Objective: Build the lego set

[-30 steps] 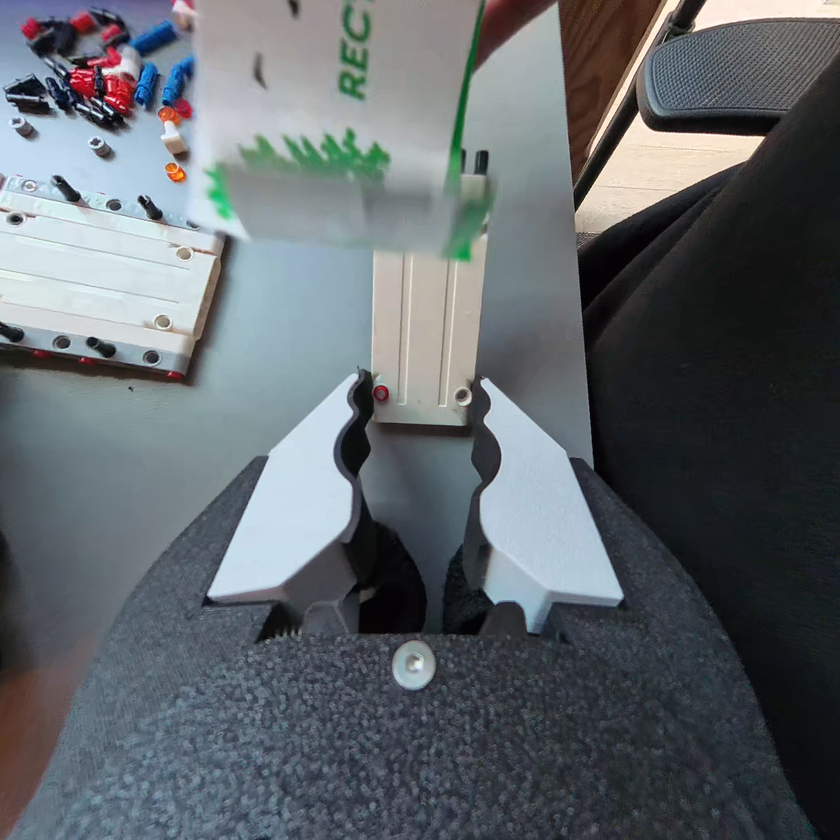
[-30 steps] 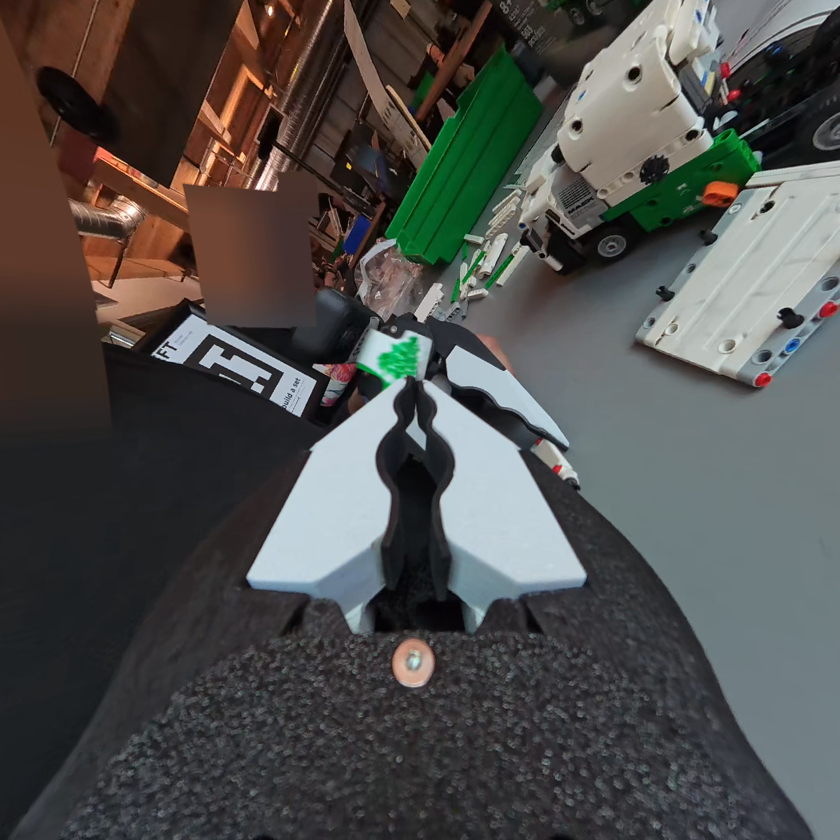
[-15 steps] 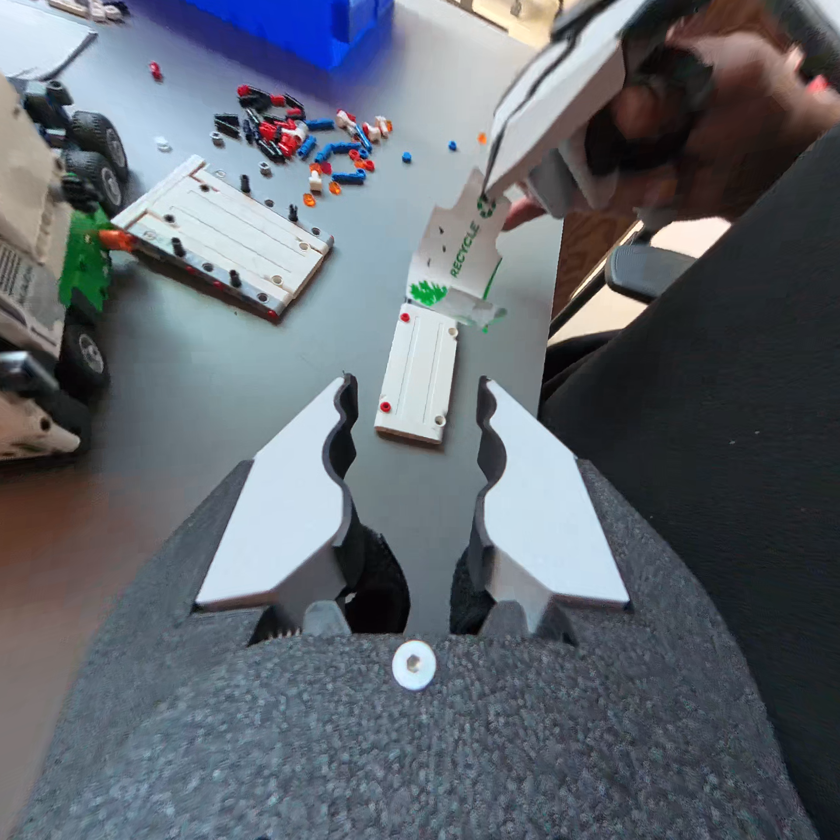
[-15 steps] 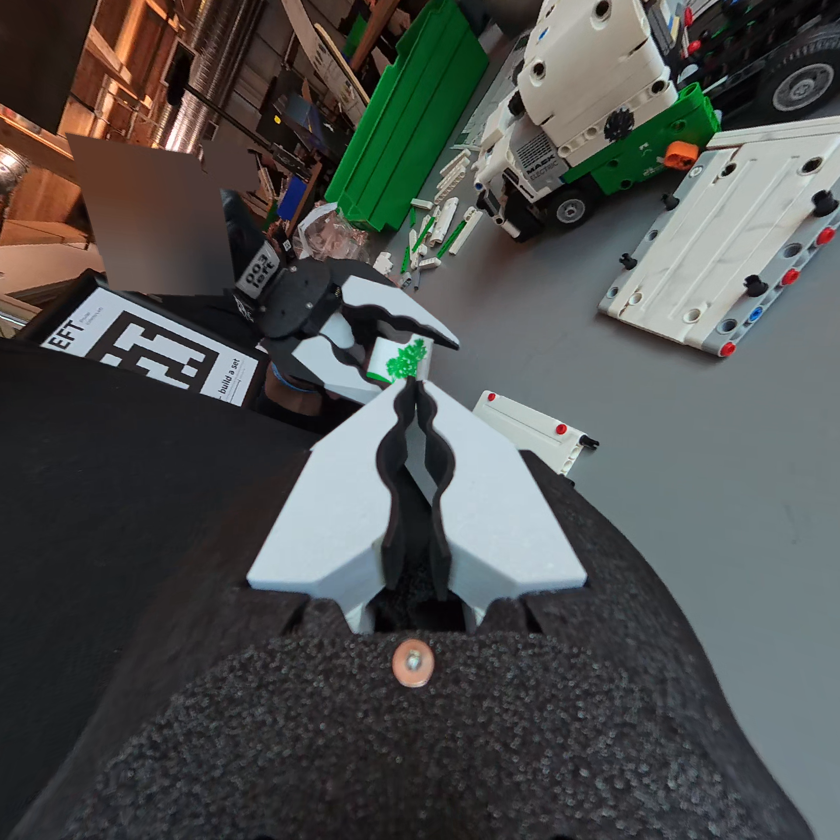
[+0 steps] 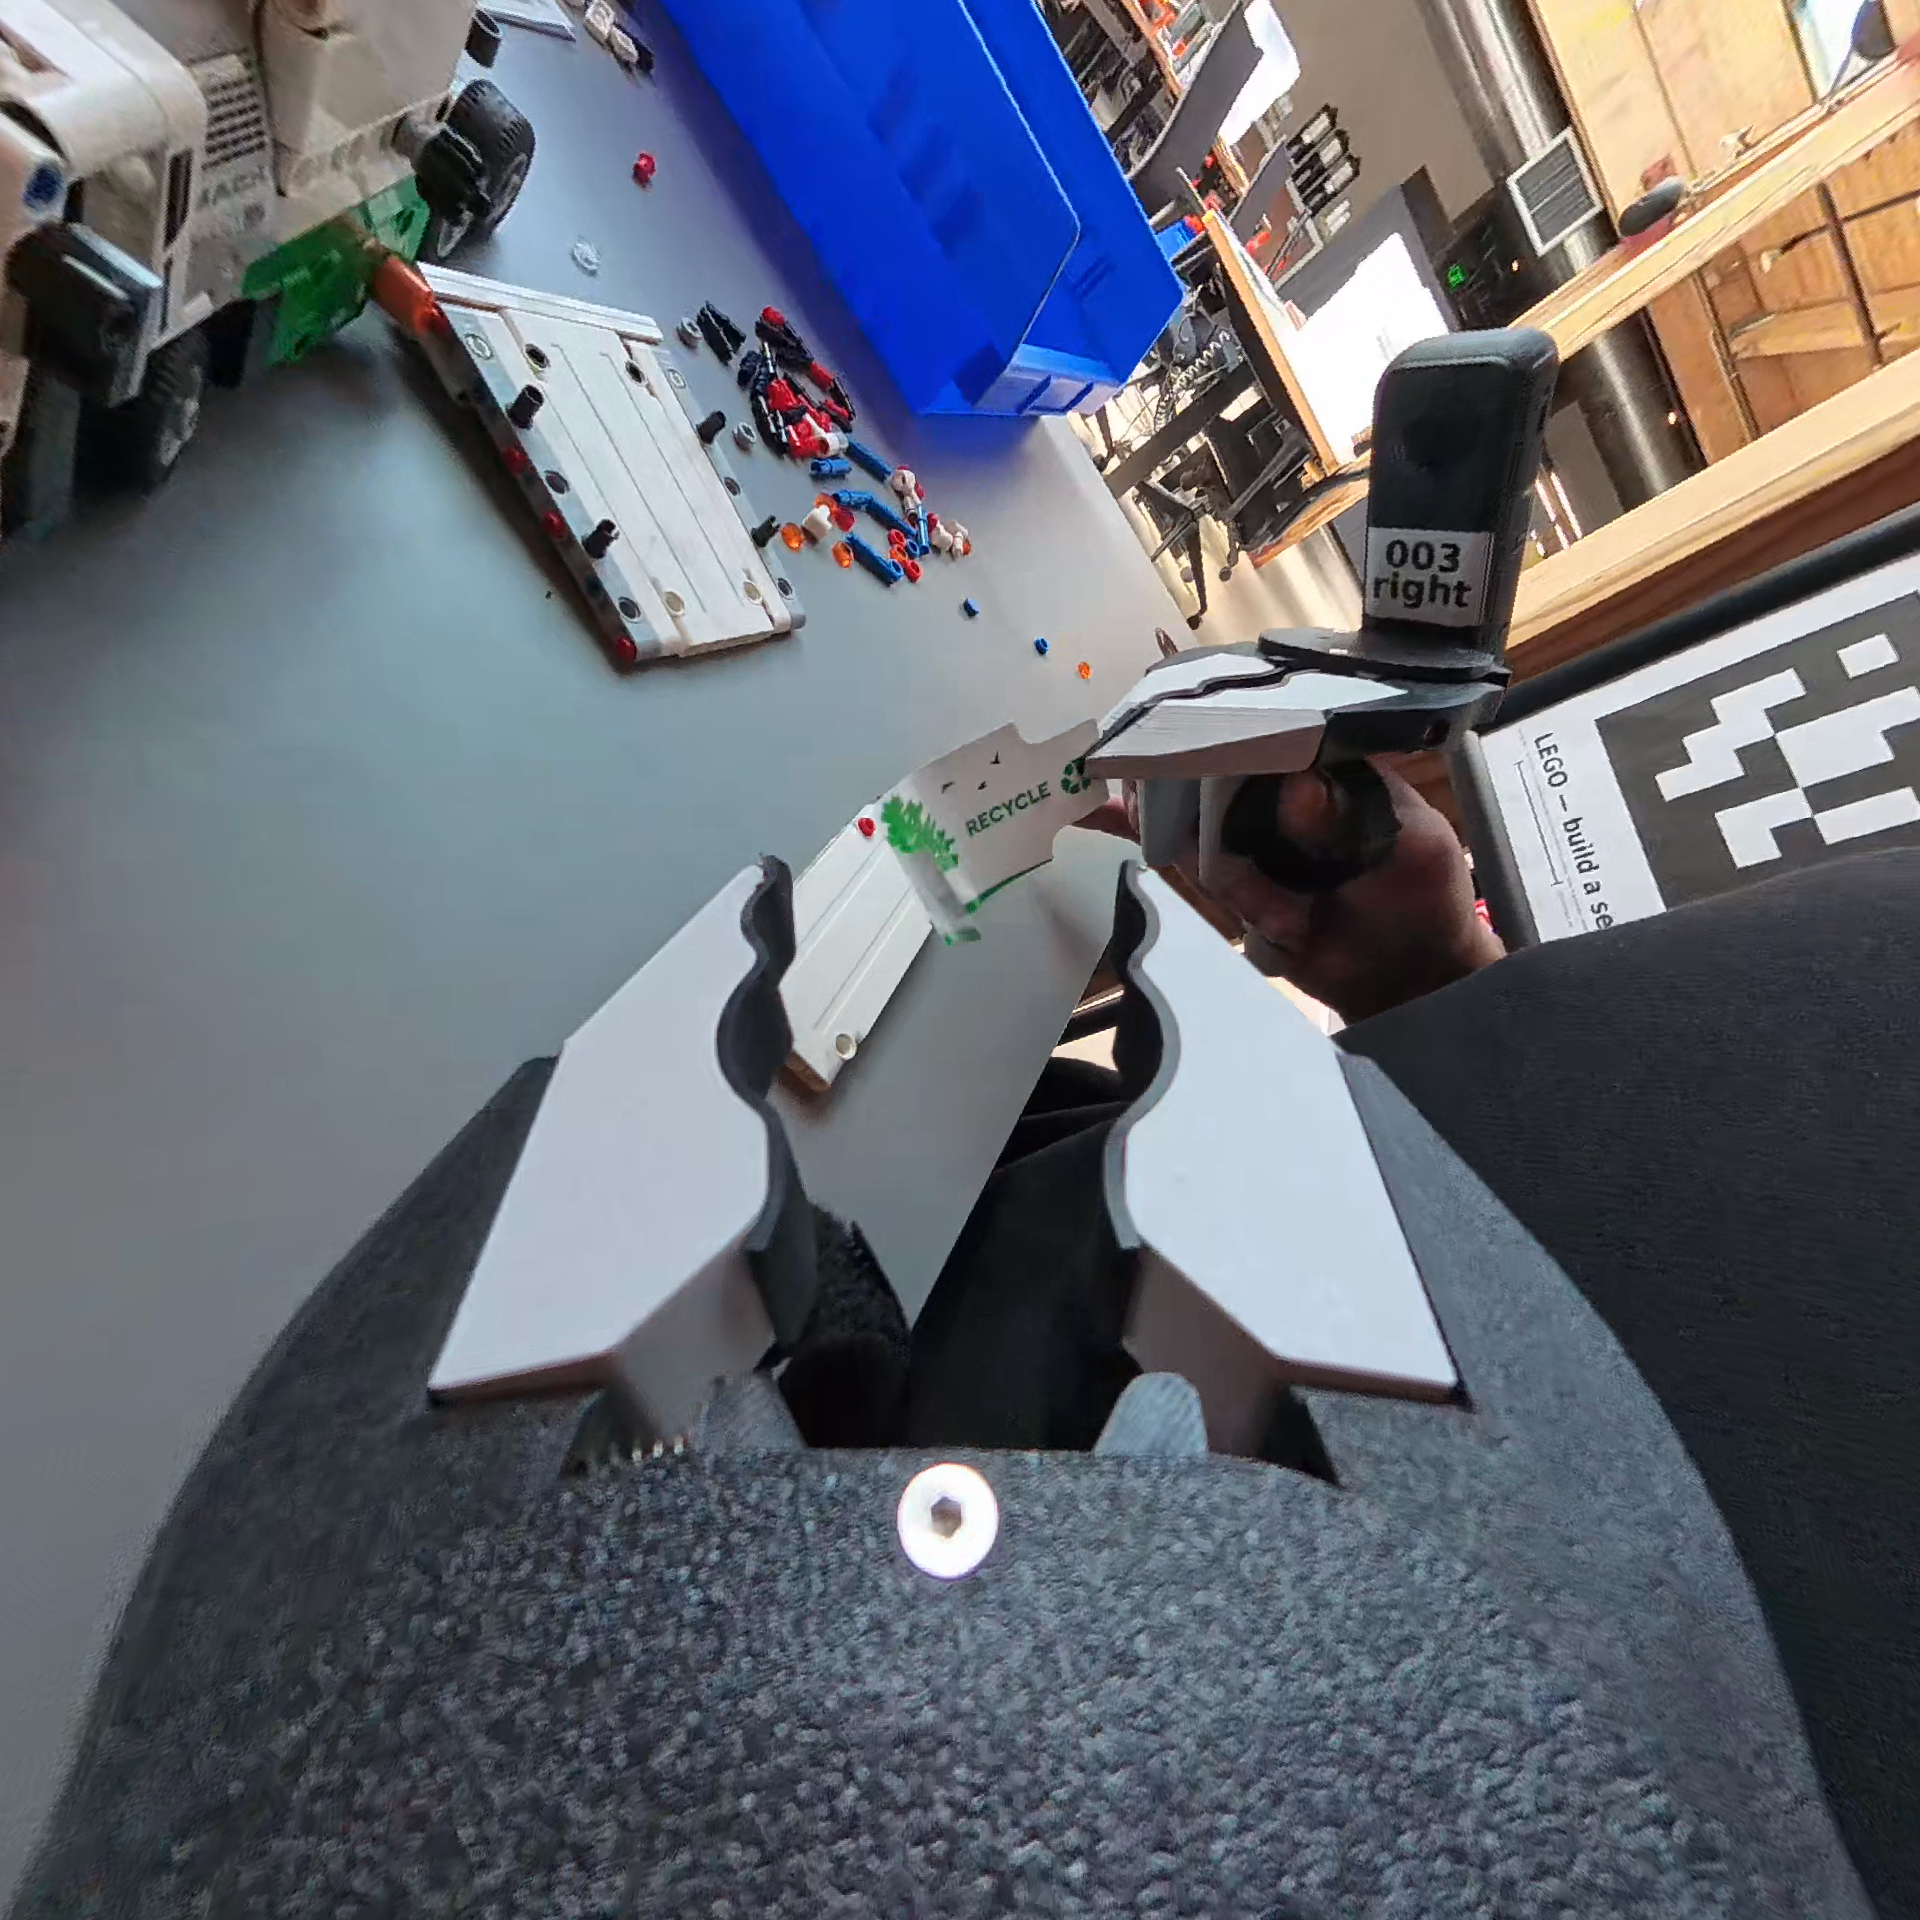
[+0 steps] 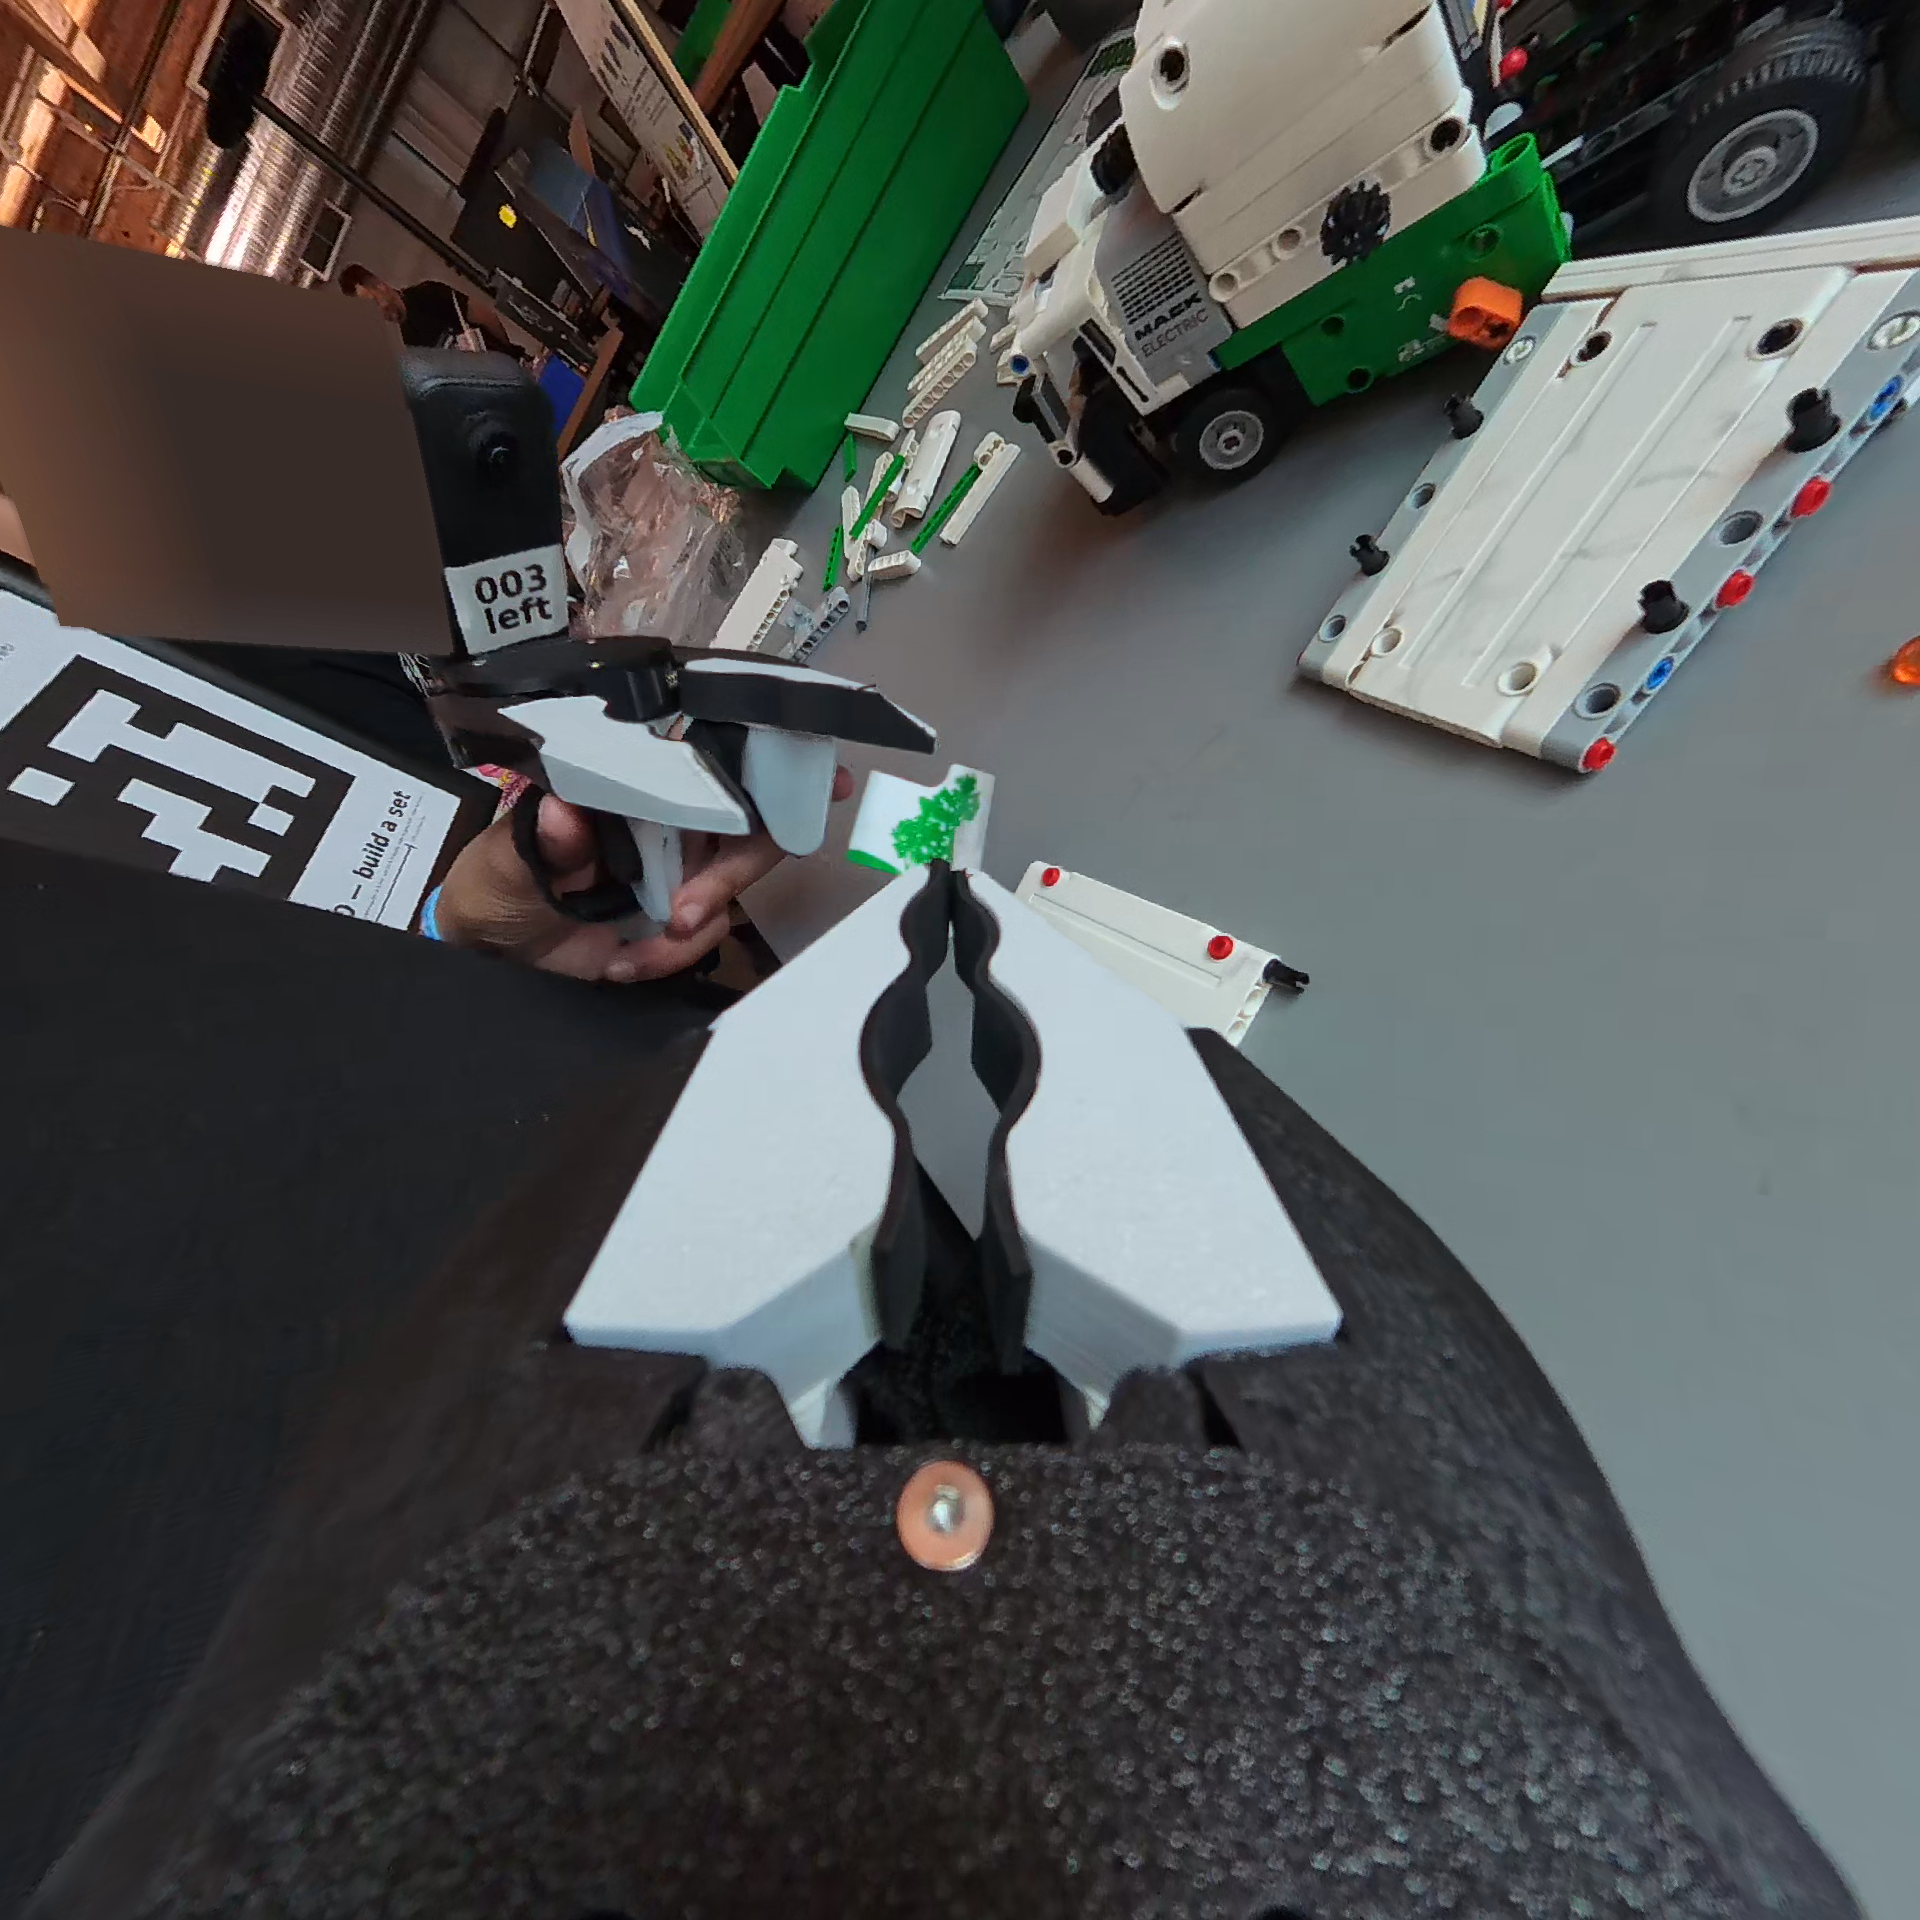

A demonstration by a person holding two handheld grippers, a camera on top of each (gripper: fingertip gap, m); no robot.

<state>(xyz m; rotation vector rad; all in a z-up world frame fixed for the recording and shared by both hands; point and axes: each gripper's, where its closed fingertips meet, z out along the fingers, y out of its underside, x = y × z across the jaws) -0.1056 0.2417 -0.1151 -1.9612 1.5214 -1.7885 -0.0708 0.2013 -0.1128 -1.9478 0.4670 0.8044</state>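
A white sticker (image 5: 1003, 821) with green print hangs above the tabletop's (image 5: 260, 831) near edge, pinched at 1 end by the closed right gripper (image 6: 948, 871). A narrow white panel (image 6: 1143, 935) lies flat below it. The left gripper (image 5: 945, 883) is open and empty nearby.

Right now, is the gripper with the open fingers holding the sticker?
No, the left gripper is open and empty; the right gripper pinches the sticker.

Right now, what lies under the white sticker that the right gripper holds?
Under the sticker lies a narrow white panel on the grey table. The sticker covers the panel's far end.
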